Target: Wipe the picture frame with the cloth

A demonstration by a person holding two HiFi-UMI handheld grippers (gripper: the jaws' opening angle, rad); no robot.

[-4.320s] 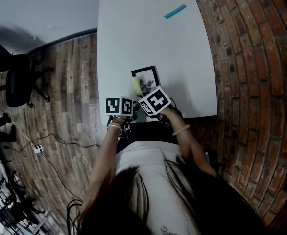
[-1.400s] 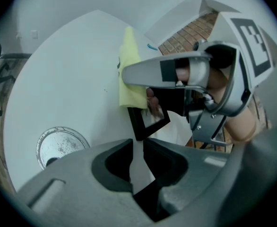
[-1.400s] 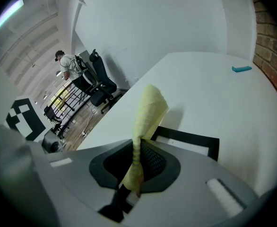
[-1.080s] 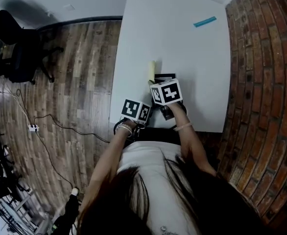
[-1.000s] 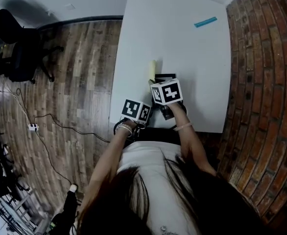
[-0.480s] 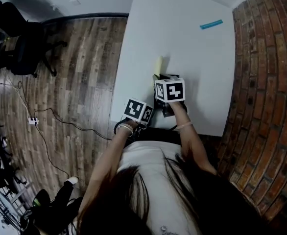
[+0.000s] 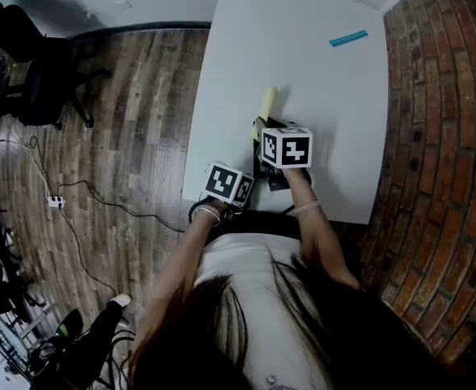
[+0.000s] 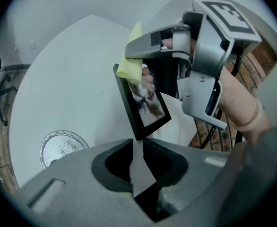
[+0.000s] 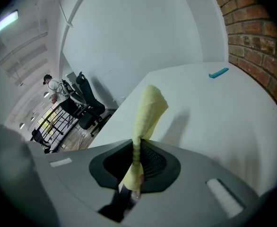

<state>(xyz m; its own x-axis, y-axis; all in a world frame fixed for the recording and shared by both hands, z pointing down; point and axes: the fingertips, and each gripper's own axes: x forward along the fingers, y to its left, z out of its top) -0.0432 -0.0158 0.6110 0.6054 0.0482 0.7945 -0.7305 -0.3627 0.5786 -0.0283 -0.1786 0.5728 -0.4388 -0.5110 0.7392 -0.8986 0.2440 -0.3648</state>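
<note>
step: wiping; cloth (image 8: 130, 63) at the top corner of the picture frame (image 8: 142, 107)
left tongs (image 8: 137, 164): clamped on the frame's lower corner, holding it tilted above the counter (image 7: 303, 71)
right tongs (image 9: 134, 171): pinching the cloth
next: probably sweep the cloth down the glass
around: metal disc (image 8: 60, 148) and blue strip (image 7: 348, 38) lie well apart; neither is in the way

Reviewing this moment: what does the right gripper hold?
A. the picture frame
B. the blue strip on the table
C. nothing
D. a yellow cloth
D: the right gripper is shut on the cloth, which stands up yellow from between its fingers.
</note>
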